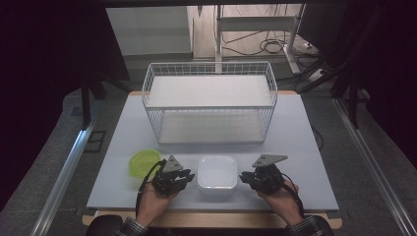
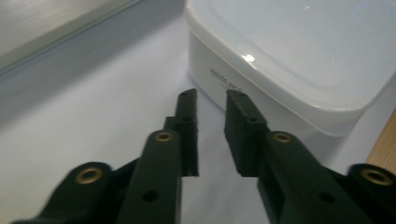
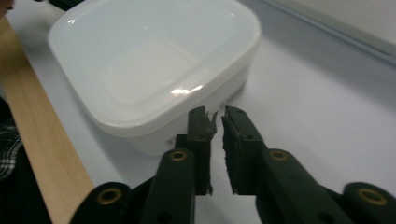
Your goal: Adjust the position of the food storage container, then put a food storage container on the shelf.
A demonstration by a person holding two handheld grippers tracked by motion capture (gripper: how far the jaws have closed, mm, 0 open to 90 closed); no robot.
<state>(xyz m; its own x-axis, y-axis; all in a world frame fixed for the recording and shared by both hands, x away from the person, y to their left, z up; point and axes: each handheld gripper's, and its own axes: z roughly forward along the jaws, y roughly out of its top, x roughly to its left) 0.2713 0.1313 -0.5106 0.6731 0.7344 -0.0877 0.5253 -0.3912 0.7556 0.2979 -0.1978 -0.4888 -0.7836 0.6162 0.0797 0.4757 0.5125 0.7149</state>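
Pale grey table [image 1: 305, 147] under dim room light, carrying wire basket [image 1: 210, 101] and green lid [image 1: 142, 162]; white lidded container [image 1: 217, 172] sitting at near edge between left gripper [image 1: 184, 176] and right gripper [image 1: 246, 178], both slightly parted, gripping nothing.

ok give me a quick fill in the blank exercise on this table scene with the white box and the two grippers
1. The square white plastic container with its clear lid lies between the left gripper and the ____ gripper.
2. Left of the left gripper lies a round lid coloured ____.
3. Behind the container stands a white ____ basket on the pale table.
4. Nothing is held between the right gripper's ____.

Missing words: right; green; wire; jaws
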